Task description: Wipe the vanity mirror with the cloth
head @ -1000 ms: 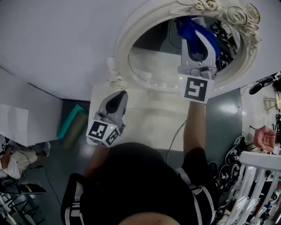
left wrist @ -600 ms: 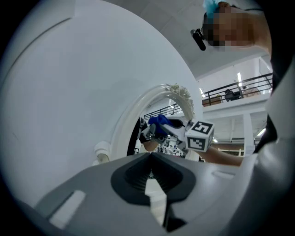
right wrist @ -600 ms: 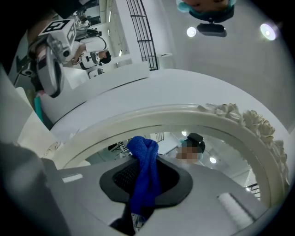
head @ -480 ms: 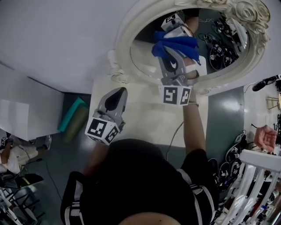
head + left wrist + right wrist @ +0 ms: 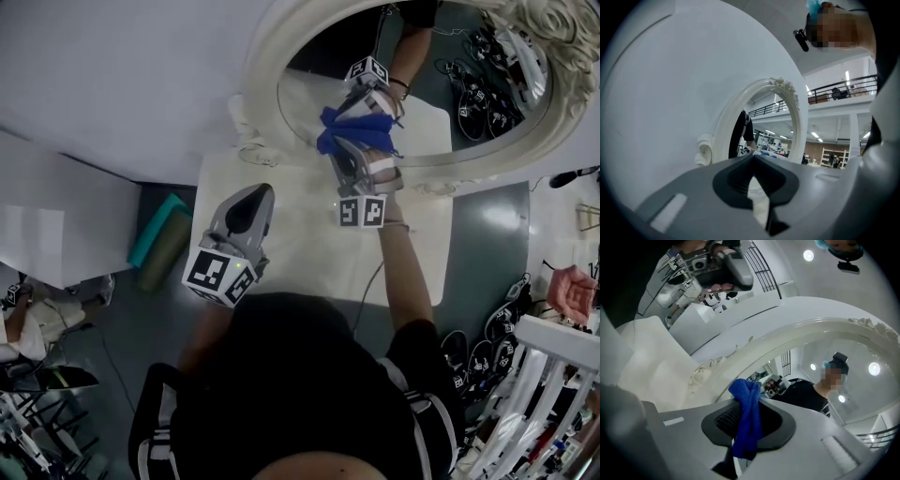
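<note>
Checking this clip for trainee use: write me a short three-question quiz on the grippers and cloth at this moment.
1. True or false: the left gripper holds the blue cloth.
2. The right gripper holds the cloth up to: A the mirror; B the wall; C the floor.
3. Fill in: the left gripper's jaws are ___.
Key: 1 false; 2 A; 3 shut.

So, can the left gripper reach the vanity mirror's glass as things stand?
Probably yes: nothing stands between the left gripper and the vanity mirror; the right gripper, shut on the blue cloth, is further right.
</note>
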`<move>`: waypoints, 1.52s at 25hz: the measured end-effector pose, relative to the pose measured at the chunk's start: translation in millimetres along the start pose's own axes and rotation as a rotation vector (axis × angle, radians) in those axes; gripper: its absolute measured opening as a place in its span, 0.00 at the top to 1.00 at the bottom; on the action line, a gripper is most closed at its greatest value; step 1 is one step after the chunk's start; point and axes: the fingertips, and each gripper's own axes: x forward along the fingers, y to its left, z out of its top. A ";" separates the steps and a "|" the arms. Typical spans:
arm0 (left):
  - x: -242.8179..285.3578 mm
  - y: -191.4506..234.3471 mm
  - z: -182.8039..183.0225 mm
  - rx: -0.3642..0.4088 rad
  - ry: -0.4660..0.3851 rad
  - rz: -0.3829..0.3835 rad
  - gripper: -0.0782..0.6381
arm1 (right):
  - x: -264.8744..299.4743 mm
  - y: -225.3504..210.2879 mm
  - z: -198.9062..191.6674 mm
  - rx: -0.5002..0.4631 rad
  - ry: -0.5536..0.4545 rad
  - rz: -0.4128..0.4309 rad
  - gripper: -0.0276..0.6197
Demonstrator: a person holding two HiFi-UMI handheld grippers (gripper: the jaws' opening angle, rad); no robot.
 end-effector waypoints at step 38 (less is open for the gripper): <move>2.7 -24.8 6.9 0.011 -0.009 -0.102 0.88 | -108.2 -35.7 -50.1 1.147 -0.163 -0.295 0.86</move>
